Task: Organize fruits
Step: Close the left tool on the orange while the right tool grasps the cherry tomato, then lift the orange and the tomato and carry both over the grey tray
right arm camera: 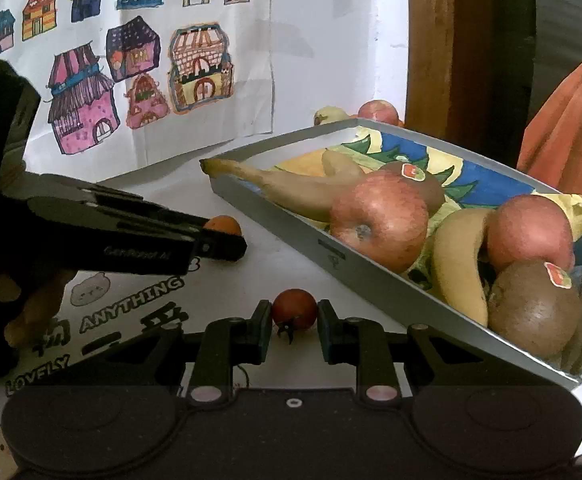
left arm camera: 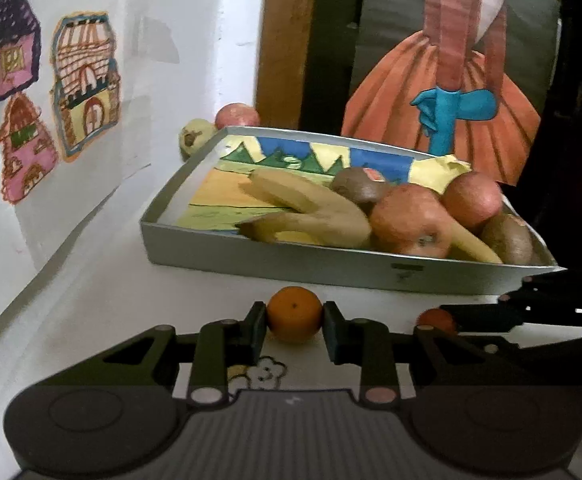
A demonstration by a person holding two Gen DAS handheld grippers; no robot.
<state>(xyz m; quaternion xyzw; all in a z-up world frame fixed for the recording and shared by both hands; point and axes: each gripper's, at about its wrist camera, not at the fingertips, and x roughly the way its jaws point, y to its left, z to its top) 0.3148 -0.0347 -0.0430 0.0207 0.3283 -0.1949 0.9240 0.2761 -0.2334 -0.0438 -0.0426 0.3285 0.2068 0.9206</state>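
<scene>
A small orange (left arm camera: 294,314) sits between the fingers of my left gripper (left arm camera: 295,326), which is shut on it just above the white table. In the right wrist view a cherry tomato (right arm camera: 294,309) is pinched by my right gripper (right arm camera: 294,322), its stem pointing down. Each gripper shows in the other's view: the left gripper (right arm camera: 221,236) with the orange (right arm camera: 223,224), and the right gripper (left arm camera: 443,320) with the tomato (left arm camera: 437,319). Just beyond both stands a grey tray (left arm camera: 291,264) holding bananas (left arm camera: 311,208), two apples (left arm camera: 411,224) and two kiwis (left arm camera: 359,186).
Behind the tray's far corner lie a red apple (left arm camera: 235,115) and a pale green fruit (left arm camera: 195,136). A wall with house drawings (right arm camera: 139,80) rises at the left. A person's hand (right arm camera: 39,304) holds the left gripper. A wooden frame (right arm camera: 443,40) stands behind the tray.
</scene>
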